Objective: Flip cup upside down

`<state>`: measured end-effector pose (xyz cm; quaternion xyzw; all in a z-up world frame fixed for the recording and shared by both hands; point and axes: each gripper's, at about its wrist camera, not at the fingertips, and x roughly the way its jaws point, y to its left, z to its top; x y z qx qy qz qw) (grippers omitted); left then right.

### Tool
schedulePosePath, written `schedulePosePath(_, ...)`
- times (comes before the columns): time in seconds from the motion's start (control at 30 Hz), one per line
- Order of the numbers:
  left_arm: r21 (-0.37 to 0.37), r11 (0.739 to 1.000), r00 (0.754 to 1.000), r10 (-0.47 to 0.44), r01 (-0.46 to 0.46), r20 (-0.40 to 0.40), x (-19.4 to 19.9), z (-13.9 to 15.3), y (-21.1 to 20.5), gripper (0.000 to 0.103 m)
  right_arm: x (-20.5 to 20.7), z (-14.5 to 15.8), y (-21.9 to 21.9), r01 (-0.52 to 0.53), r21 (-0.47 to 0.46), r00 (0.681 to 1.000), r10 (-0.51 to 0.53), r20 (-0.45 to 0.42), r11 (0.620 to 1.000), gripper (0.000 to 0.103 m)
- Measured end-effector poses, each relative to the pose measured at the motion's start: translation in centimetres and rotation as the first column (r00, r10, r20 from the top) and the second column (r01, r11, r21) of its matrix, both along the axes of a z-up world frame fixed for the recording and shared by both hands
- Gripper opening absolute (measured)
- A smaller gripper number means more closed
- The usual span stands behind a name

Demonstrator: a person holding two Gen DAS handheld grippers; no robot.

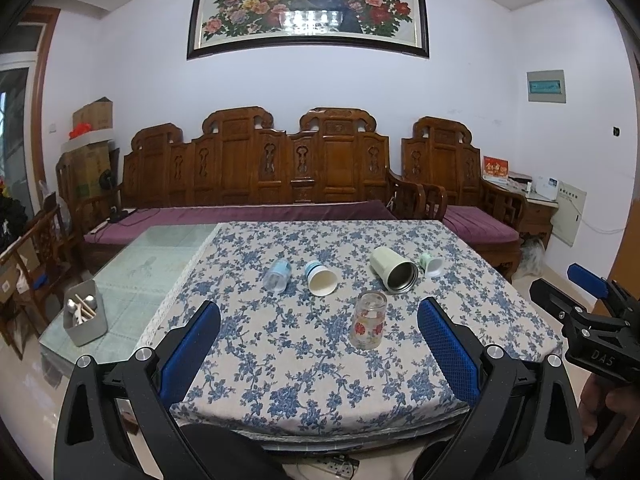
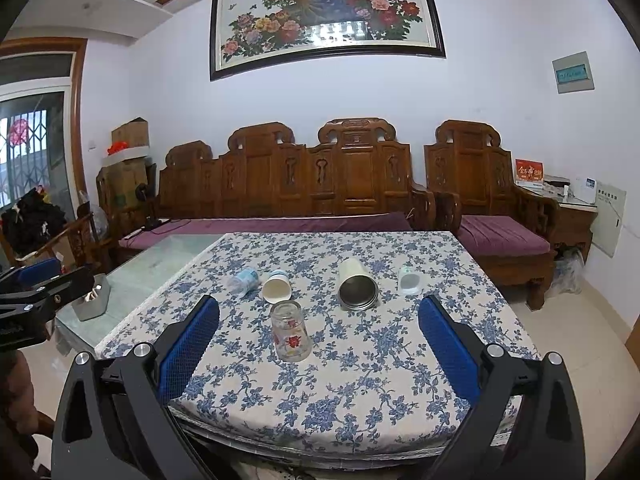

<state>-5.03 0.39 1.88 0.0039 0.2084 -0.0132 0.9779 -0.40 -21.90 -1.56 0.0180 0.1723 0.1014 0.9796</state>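
glass cup [image 1: 368, 320] [image 2: 291, 331] | clear, red flower print | stands already upside down on my blue-flowered cloth | near edge, apart from the cups lying behind

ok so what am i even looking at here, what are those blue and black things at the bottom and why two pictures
They are two hand-held tongs, one in each of a person's hands, each with a fisheye camera looking out between its blue fingers. One picture is from the left tongs, the other from the right tongs. Both are open and hold nothing. Ahead is a table with a blue floral tablecloth. On it a flowered glass stands rim down, and four more lie on their sides: a clear plastic cup, a paper cup, a metal-lined tumbler and a small pale green cup. A grey utensil holder sits off to the left.
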Motion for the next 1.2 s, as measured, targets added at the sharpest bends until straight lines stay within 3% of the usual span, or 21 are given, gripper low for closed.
schedulePosePath(1.2,0.004,1.0,1.0,0.003,-0.003,-0.009,0.4,-0.16,0.02,0.095,0.03,-0.36,0.09,0.006,0.0,1.0,-0.006,0.0,1.0,0.1)
